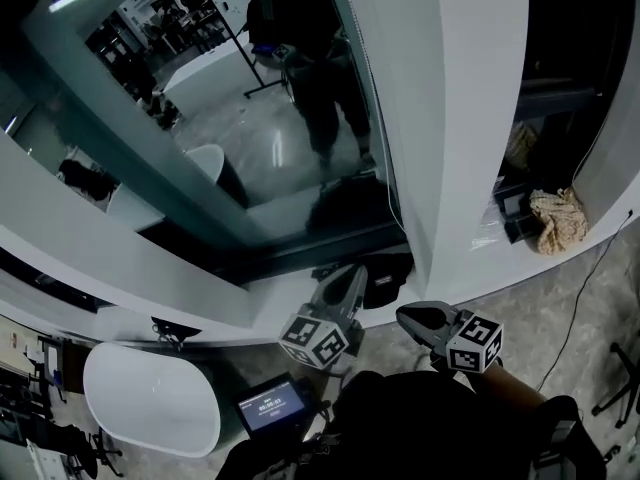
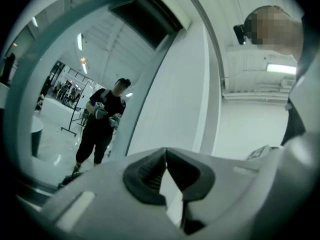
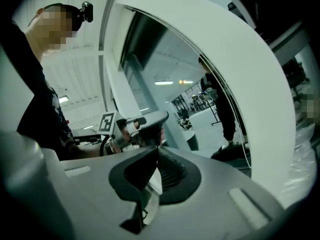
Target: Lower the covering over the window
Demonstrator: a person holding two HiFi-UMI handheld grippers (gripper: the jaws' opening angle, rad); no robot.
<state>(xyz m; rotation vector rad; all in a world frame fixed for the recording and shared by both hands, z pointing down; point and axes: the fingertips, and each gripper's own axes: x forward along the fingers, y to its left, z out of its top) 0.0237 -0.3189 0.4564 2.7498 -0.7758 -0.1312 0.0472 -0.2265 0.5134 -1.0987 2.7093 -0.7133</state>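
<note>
The window pane [image 1: 255, 138] slopes away in front of me and mirrors a person in dark clothes. A thin bead cord [image 1: 378, 108] hangs along the window's right frame, and it also shows in the right gripper view as a cord [image 3: 234, 106]. A dark box [image 2: 145, 19] runs along the window's top. My left gripper [image 1: 357, 270] is shut and empty, pointing level at the sill below the cord. The right gripper [image 1: 405, 315] is beside it to the right, also shut on nothing. In the right gripper view the left gripper [image 3: 145, 124] is just ahead.
A wide white pillar [image 1: 470, 118] stands right of the window. A black object [image 1: 385, 278] lies on the sill by the left gripper. There is a crumpled cloth [image 1: 558, 218] at the far right, a white tub [image 1: 150, 398] at lower left, and a small screen [image 1: 272, 405] beside it.
</note>
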